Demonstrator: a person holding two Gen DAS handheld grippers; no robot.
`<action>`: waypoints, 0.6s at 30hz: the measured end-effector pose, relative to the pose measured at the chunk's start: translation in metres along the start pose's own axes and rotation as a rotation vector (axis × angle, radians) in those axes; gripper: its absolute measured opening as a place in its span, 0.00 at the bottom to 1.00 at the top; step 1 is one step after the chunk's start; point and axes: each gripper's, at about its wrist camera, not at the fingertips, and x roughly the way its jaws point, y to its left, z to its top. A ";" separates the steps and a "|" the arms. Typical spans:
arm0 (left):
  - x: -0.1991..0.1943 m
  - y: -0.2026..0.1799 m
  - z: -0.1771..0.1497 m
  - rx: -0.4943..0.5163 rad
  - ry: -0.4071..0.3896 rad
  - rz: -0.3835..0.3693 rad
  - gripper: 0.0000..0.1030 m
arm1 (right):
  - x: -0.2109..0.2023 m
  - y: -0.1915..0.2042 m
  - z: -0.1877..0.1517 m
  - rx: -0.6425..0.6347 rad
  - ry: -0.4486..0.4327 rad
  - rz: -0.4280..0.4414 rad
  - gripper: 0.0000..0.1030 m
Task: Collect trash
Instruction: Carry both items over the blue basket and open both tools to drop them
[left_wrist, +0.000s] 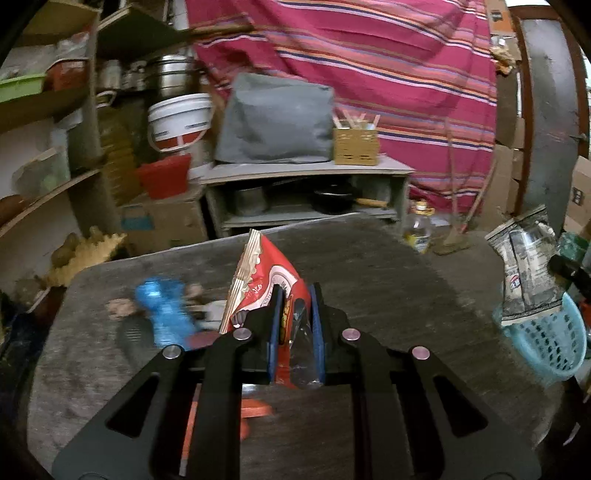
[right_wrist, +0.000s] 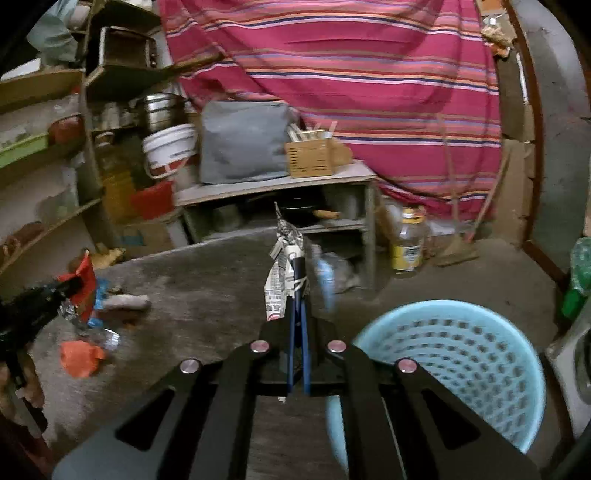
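The left gripper (left_wrist: 295, 306) has its fingers (left_wrist: 275, 314) clamped on a red snack wrapper (left_wrist: 266, 273), which stands up out of the grip above the dark worktop (left_wrist: 388, 266). A clear strip of the wrapper shows between the blue pads. To the left of it on the worktop lie a crumpled blue wrapper (left_wrist: 162, 310) and a few small brownish scraps (left_wrist: 122, 308), blurred. An orange scrap (right_wrist: 79, 356) lies nearer on the left side of the worktop.

The right gripper (right_wrist: 295, 280) has its fingers (right_wrist: 301, 273) pressed together on a black-and-white printed wrapper (right_wrist: 277, 288), which sticks up past the tips and hangs down their left side. Just to its right, at the near right edge of the worktop, stands a light blue perforated basket (right_wrist: 461, 354).

Beyond the worktop a low shelf unit (left_wrist: 306, 173) carries a grey cover (left_wrist: 273, 122) and a small wooden box (left_wrist: 356, 146), with a striped red cloth (left_wrist: 369, 74) hanging behind.
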 end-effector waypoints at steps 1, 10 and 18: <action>0.002 -0.009 0.001 0.001 0.000 -0.012 0.13 | -0.001 -0.009 -0.001 -0.004 0.004 -0.020 0.03; 0.009 -0.112 -0.003 0.059 -0.005 -0.138 0.13 | -0.002 -0.078 -0.011 0.038 0.044 -0.152 0.03; 0.008 -0.183 -0.016 0.110 0.010 -0.235 0.13 | -0.015 -0.117 -0.022 0.067 0.053 -0.176 0.03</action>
